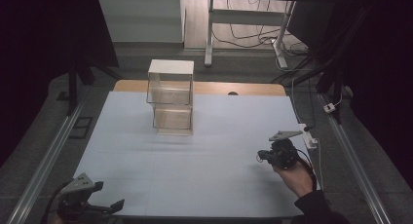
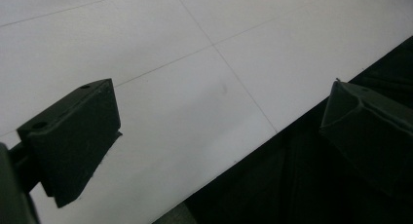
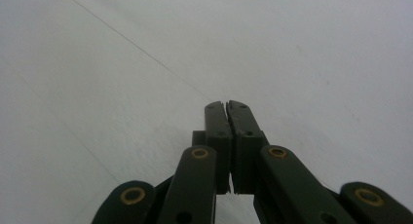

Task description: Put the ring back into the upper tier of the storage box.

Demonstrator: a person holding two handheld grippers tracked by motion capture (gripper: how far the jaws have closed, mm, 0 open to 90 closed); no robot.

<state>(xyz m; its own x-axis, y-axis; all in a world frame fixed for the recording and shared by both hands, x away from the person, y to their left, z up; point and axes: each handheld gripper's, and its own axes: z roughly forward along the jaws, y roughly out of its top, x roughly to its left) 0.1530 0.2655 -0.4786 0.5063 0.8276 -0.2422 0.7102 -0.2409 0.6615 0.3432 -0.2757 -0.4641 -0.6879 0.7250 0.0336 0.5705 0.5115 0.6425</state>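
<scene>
Ahead of the right claw (image 1: 260, 157) and off to its left, well apart from it across bare sheet, stands the stack of two clear plastic box-shaped containers (image 1: 170, 98), the upper one capped with a white lid and sitting slightly askew on the lower; this is the nearest thing either claw could work on. The stack rests on the pale blue-white sheet covering the desk (image 1: 209, 170), toward the far side, with a strip of wooden desk edge behind it. Its long axis runs straight up, so it is taller than it is wide. The right claw, held in a hand (image 1: 297, 177) coming in from a dark sleeve, points roughly toward the middle of the desk; in the right gripper view its jaws are pressed flat together with nothing between them (image 3: 227, 109). The left claw (image 1: 109, 208) sits at the near left corner of the desk, its jaws spread wide and empty in the left gripper view (image 2: 214, 131), one over the sheet and the other past the desk's edge. Judging by the layout, the right claw is somewhat the nearer of the two to the stack, and any approach would have to go forward and leftward, with the jaws opened first to span a box wall.
</scene>
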